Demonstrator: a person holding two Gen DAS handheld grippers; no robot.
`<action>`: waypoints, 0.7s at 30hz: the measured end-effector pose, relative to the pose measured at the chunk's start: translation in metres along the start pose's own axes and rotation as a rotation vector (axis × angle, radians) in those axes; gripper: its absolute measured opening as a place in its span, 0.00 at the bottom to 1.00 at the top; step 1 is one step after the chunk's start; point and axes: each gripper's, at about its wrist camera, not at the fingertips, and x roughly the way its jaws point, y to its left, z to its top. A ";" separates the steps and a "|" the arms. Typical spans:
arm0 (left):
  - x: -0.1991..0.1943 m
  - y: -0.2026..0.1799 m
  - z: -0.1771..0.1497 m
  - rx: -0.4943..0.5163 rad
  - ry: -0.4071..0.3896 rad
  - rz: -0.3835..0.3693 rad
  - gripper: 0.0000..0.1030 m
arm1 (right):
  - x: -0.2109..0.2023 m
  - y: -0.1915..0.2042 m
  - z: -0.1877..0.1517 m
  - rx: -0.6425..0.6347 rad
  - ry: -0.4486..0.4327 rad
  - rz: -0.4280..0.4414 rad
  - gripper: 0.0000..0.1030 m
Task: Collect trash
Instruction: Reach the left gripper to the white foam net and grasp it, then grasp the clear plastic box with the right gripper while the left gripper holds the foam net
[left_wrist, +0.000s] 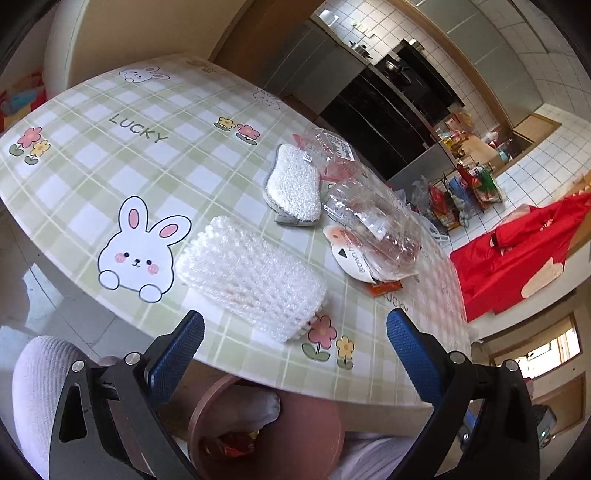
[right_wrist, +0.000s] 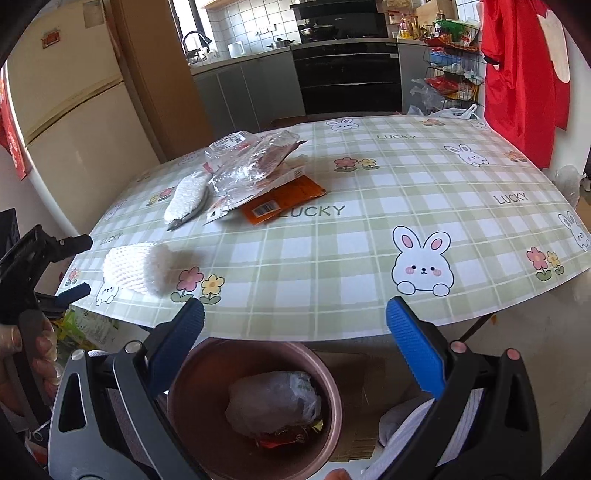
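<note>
Nearest in both wrist views, the left gripper (left_wrist: 295, 354) and the right gripper (right_wrist: 295, 343) are hanging with their blue fingers spread wide apart and nothing between them, both poised over the near edge of the table (right_wrist: 424, 177). Just below that edge, the pink bin (right_wrist: 255, 406) is sitting on the floor and already holding a crumpled grey bag (right_wrist: 273, 402) with some red and yellow wrappers under it, so by my reading part of the collecting is done. A good deal is still waiting on the tabletop: the white foam net (left_wrist: 251, 277) is lying closest to the left gripper, beyond it the white scrubbing pad (left_wrist: 293, 186), and beside that the heap of clear plastic packaging (left_wrist: 373, 221) resting on a printed card. The foam net looks the likeliest next pick. The right wrist view is showing what the left one barely catches: an orange packet (right_wrist: 284, 201) tucked under the plastic heap, the bin's contents in full, and the left gripper itself at the frame's left side. The left view, in turn, is giving the closer look at the net's mesh.
</note>
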 end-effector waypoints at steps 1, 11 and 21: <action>0.008 -0.001 0.004 -0.019 0.004 0.003 0.94 | 0.002 -0.002 0.003 -0.001 0.002 0.000 0.94; 0.066 0.007 0.019 -0.131 0.081 0.111 0.94 | 0.028 -0.015 0.056 -0.026 0.014 0.042 0.94; 0.075 0.018 0.022 -0.123 0.086 0.116 0.63 | 0.081 -0.007 0.124 0.010 0.031 0.184 0.92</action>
